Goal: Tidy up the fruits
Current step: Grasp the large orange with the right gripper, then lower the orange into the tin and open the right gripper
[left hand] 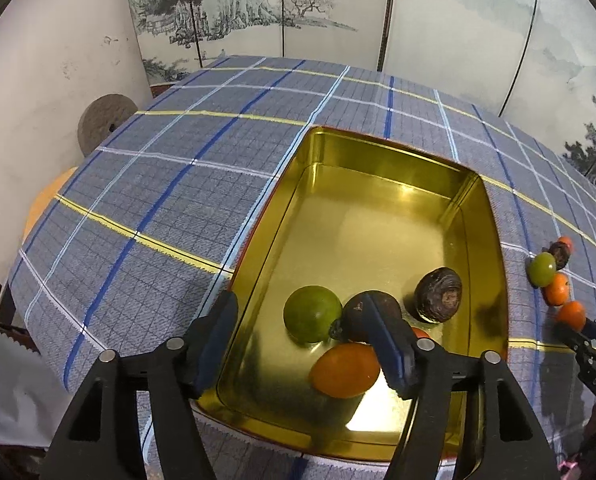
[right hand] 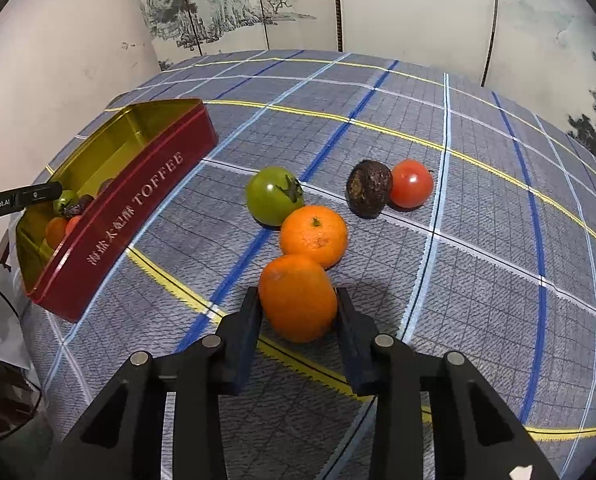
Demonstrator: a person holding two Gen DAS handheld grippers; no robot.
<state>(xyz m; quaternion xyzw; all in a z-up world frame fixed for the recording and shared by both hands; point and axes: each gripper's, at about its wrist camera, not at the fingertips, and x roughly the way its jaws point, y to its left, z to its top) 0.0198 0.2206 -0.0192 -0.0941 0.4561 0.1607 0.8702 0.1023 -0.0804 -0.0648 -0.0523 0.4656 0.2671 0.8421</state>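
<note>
My left gripper [left hand: 302, 320] is open above the near end of the gold-lined red tin [left hand: 378, 152]. In the tin lie a green fruit [left hand: 312, 314], an orange fruit [left hand: 344, 370], two dark brown fruits [left hand: 438, 295] and a partly hidden red one [left hand: 421, 333]. My right gripper [right hand: 298, 300] has its fingers against both sides of an orange [right hand: 298, 298] on the cloth. Beyond it lie another orange [right hand: 314, 236], a green tomato [right hand: 274, 196], a dark fruit [right hand: 368, 188] and a red tomato [right hand: 412, 184]. The tin [right hand: 138, 208] sits at the left.
A blue plaid cloth [right hand: 478, 260] covers the table. A painted folding screen [right hand: 258, 0] stands behind it and a white wall [left hand: 58, 60] to the left. A round grey stone disc [left hand: 102, 120] leans by the wall beyond the table's left edge.
</note>
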